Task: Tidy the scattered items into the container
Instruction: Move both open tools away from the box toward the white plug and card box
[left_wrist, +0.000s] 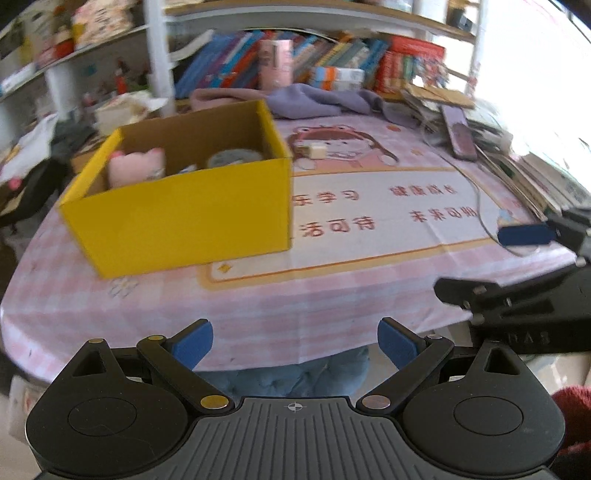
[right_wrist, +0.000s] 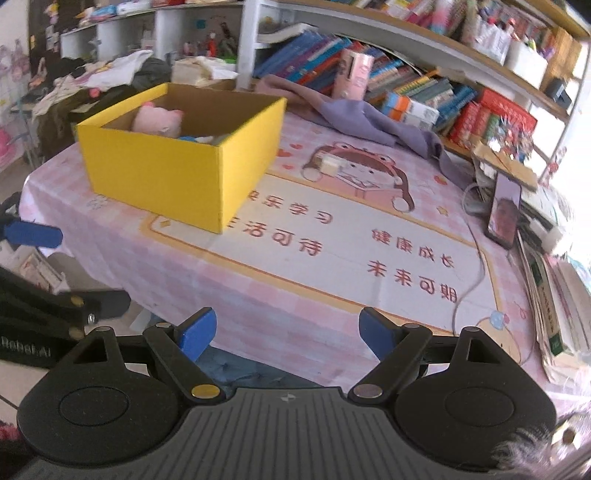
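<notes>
We saw the yellow box already holding a pink plush and tape roll; one small cream block remained on the tabletop. Both grippers, left and right, had fingers spread wide, empty.

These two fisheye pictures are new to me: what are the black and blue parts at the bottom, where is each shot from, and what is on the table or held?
Each picture comes from a camera on a hand-held claw, looking forward along its two blue-tipped fingers. The first shows the left claw, the second the right claw. Both stand open with nothing between the fingers. Each view also catches the other claw at its edge.

Ahead is a table under a pink checked cloth. On it stands a yellow box that already holds a pink plush toy, a roll of tape and other items I cannot make out. A small pale block lies loose on the cloth beyond the box. A phone leans at the right, and purple fabric lies before the books.
</notes>
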